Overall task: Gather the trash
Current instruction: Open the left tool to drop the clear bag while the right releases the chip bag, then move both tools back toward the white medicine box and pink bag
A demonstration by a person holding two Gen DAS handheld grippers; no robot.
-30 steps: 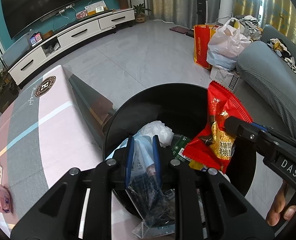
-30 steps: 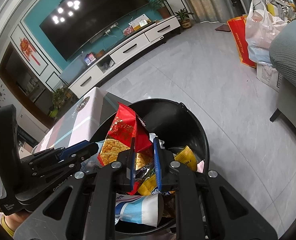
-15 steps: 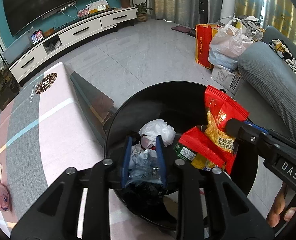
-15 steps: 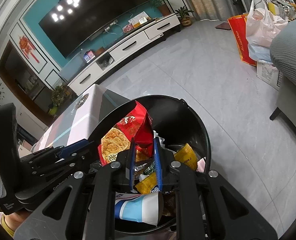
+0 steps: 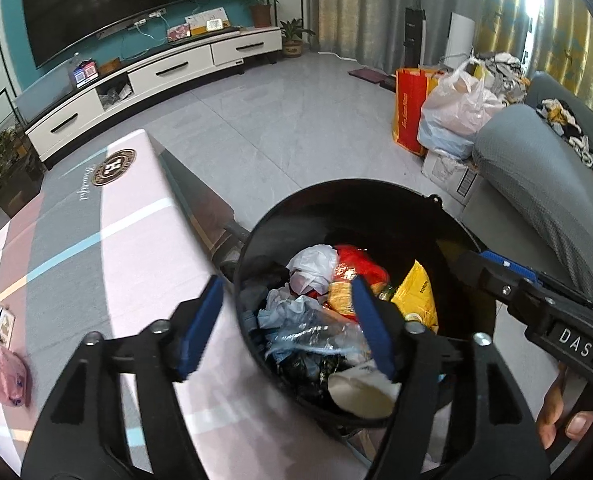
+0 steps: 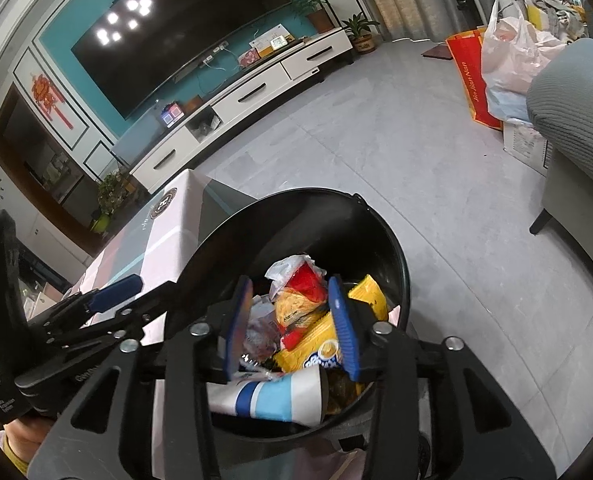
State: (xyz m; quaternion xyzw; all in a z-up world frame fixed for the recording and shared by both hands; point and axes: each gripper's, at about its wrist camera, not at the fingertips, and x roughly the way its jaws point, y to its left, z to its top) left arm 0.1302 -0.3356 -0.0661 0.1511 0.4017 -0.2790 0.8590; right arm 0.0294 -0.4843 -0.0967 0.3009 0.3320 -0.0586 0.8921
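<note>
You are letting go over the black bin, where the red snack bag and clear wrapper now lie, both your left gripper and right gripper opening with nothing pinched, so next I think you reach for the pink bag on the table.

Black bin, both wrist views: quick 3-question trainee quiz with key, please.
1. True or false: the red snack bag lies inside the black bin.
2. What remains on the table at its near left edge? A) pink bag B) paper cup C) yellow packet
3. Fill in: the left claw has ____ between its fingers.

Key
1. True; it rests on the pile.
2. A, the pink bag. The paper cup and yellow packet are in the bin.
3. Nothing; both it and the right claw are opening, empty, over the bin.
</note>
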